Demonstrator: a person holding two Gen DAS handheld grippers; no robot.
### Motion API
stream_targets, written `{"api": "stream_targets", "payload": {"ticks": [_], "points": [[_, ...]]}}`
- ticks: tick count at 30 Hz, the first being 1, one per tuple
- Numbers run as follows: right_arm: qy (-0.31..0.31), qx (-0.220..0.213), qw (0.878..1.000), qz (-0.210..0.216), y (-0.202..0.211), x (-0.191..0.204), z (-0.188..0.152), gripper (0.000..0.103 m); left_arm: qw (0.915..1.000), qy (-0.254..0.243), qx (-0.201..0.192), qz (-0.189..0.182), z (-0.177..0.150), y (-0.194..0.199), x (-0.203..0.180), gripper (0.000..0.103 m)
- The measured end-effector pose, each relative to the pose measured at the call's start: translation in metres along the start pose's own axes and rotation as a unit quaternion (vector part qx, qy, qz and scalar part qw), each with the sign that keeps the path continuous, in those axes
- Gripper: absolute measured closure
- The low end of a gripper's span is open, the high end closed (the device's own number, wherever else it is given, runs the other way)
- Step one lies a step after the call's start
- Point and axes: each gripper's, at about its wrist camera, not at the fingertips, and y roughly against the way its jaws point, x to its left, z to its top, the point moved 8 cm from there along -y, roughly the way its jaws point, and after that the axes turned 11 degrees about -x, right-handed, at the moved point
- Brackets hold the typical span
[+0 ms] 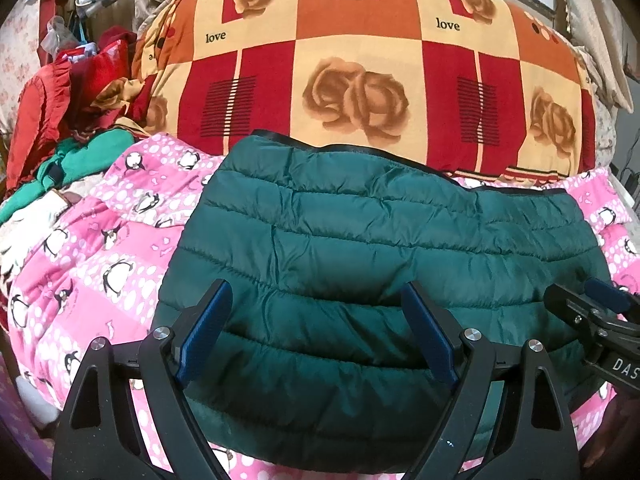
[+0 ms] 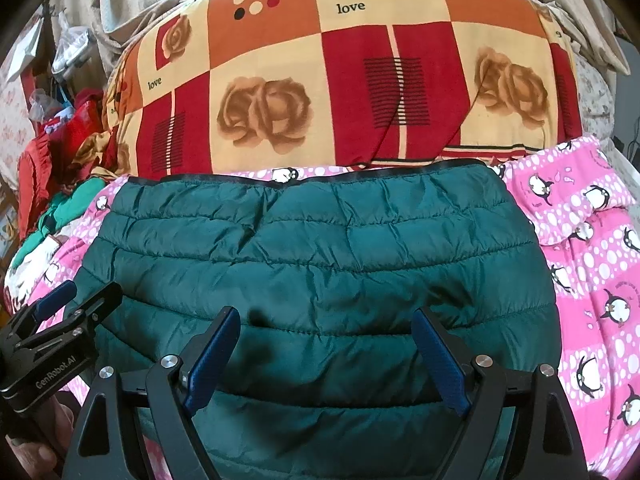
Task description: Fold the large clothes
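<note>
Both claws, left claw [image 1: 316,320] and right claw [image 2: 324,344], hang spread apart and empty over the jacket [image 1: 360,240], already a compact folded block near the bed's [image 1: 100,248] front edge, so folding looks nearly finished.

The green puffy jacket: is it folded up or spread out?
Folded: the green puffy jacket lies as a compact block on the pink penguin sheet, no sleeves showing.

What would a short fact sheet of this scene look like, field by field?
garment: dark green puffer jacket, lying flat, already folded into a compact shape
surface: pink penguin-print sheet
behind it: big quilt with roses and the word love
left claw: open, above the jacket's near edge, holding nothing
right claw: open, above the jacket's near edge, holding nothing
side pile: red and green clothes
</note>
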Motion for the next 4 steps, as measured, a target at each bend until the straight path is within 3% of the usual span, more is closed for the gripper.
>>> {"api": "stream_targets", "payload": {"ticks": [4], "points": [[-0.007,0.004,1.0,0.004,-0.0022,-0.0054,-0.0011,0.017,0.9998,0.01,-0.008,-0.014,0.0033,-0.0016,0.005,0.016]]}}
